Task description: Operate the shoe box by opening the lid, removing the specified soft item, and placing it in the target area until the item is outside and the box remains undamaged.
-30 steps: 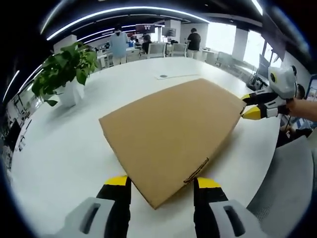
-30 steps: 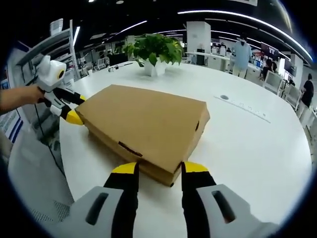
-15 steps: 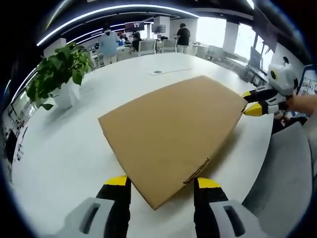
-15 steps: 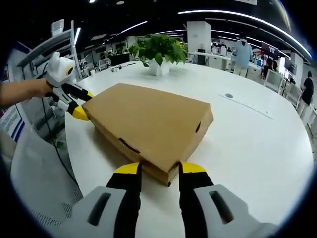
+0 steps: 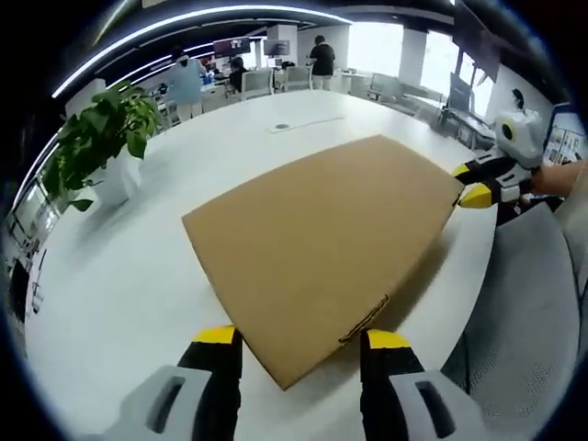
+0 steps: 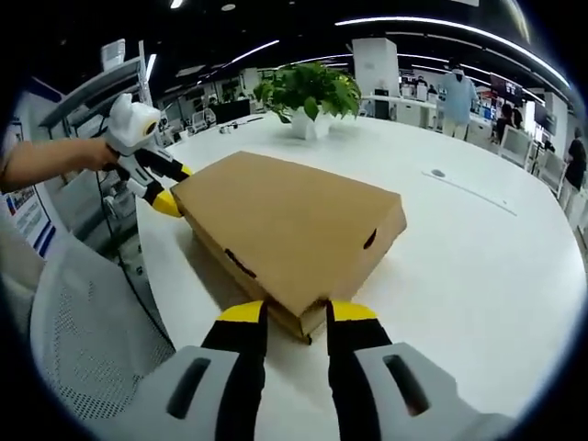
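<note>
**Closed shoe box held at two corners**

The brown cardboard shoe box (image 5: 317, 243) lies flat on the white round table (image 5: 138, 276), lid down, near the table's edge. In the left gripper view the left gripper (image 5: 299, 344) has its yellow-tipped jaws spread either side of the box's near corner. In the right gripper view the right gripper (image 6: 287, 315) straddles the opposite corner, jaws set close against it; whether they pinch the cardboard I cannot tell. A grey mesh chair (image 6: 87, 317) stands beside the table. A potted plant (image 6: 310, 92) sits on the far side, well apart from the box
</note>
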A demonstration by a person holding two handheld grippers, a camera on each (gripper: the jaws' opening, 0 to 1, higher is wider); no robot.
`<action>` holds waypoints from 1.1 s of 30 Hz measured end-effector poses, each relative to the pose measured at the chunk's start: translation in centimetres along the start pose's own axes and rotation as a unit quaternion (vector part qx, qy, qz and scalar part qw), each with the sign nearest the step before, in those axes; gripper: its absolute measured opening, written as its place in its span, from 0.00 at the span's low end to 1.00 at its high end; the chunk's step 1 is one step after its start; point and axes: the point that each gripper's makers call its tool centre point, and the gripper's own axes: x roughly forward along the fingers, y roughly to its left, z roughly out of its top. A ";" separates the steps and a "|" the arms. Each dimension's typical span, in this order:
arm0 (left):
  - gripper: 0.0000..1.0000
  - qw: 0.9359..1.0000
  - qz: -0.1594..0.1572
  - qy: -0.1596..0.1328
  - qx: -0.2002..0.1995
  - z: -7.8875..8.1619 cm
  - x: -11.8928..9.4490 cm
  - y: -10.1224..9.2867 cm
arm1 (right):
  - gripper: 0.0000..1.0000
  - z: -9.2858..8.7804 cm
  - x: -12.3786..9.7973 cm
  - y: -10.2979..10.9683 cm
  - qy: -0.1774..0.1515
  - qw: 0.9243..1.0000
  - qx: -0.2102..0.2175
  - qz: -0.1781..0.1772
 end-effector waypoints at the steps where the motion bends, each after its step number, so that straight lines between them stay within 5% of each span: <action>1: 0.51 1.000 0.000 0.000 0.001 -0.1 0.0 0.0 | 0.22 -0.1 0.0 0.2 -0.001 1.000 -0.002 0.001; 33: 0.52 0.999 0.010 -0.035 -0.024 -1.0 -1.9 -1.2 | 0.22 0.6 -0.9 0.4 -0.033 0.999 -0.004 0.015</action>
